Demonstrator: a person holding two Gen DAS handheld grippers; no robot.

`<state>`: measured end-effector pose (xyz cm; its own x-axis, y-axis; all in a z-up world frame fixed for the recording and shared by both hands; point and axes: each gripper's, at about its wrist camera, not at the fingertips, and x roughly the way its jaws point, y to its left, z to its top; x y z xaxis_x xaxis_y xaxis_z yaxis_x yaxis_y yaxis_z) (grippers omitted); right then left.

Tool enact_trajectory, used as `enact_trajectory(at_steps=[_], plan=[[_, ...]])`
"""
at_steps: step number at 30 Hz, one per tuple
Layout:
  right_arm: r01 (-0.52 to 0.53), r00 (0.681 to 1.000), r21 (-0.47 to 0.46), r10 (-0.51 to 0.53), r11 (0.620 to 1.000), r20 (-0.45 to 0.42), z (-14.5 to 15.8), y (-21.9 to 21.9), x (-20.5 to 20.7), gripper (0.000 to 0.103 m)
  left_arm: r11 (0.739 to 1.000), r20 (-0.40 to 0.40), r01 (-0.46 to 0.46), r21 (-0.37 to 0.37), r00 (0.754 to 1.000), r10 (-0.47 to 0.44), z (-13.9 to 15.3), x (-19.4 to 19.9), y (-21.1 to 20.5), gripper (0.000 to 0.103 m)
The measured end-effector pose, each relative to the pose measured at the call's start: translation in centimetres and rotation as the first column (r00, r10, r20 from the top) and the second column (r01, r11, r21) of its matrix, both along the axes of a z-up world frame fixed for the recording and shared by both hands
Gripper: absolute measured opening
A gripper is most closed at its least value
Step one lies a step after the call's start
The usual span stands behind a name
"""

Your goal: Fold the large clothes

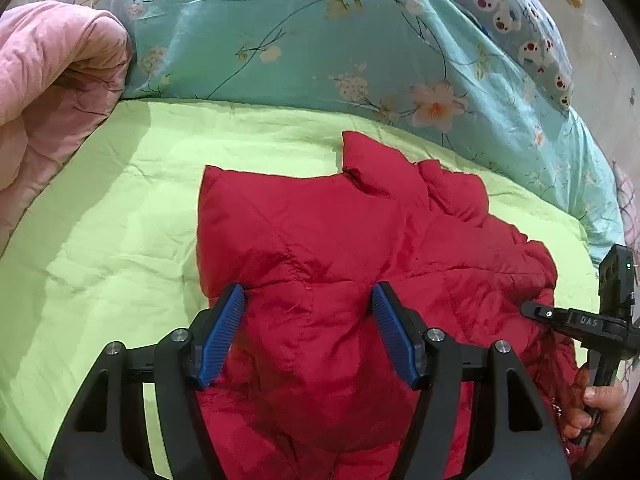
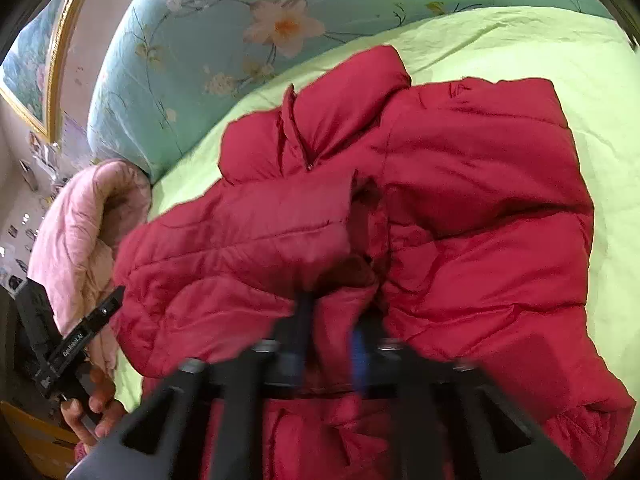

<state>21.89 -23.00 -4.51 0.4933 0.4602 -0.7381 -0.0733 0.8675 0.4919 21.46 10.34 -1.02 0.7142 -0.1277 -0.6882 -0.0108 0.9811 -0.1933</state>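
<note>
A red puffer jacket [image 1: 340,240] lies crumpled on the green bedsheet [image 1: 120,208]. My left gripper [image 1: 308,320] hovers over its near part, jaws wide open and empty, blue pads [image 1: 226,332] apart. In the right wrist view the jacket [image 2: 480,168] fills the middle, one sleeve folded across toward the left. My right gripper [image 2: 332,332] is blurred by motion, its jaws close together with a fold of red jacket fabric between them. The right gripper's body also shows at the right edge of the left wrist view [image 1: 580,320].
A teal floral duvet [image 1: 300,32] is piled along the far side of the bed. A pink quilt [image 1: 48,80] lies bunched at the left. A patterned pillow [image 1: 520,20] sits at the far right. A framed picture [image 2: 36,64] hangs on the wall.
</note>
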Motion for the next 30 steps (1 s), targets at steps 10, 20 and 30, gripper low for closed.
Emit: enact_trajectory(at_steps=[10, 20, 30], plan=[[0.114, 0.975, -0.141, -0.084, 0.983, 0.205, 8.7, -4.1, -3.3, 0.005, 0.996, 0.004, 0.081, 0.030, 0.997, -0.082, 0.1, 1.1, -3.8, 0.066], [0.158, 0.987, -0.256, -0.143, 0.954, 0.077, 2.8, -6.4, -2.4, 0.003, 0.989, -0.079, 0.114, 0.095, 0.991, -0.107, -2.9, 2.7, -5.2, 0.066], [0.277, 0.947, -0.322, -0.201, 0.906, 0.250, 7.6, -6.0, -5.0, 0.037, 0.993, -0.015, 0.091, 0.081, 0.996, -0.090, 0.3, 1.8, -3.9, 0.066]])
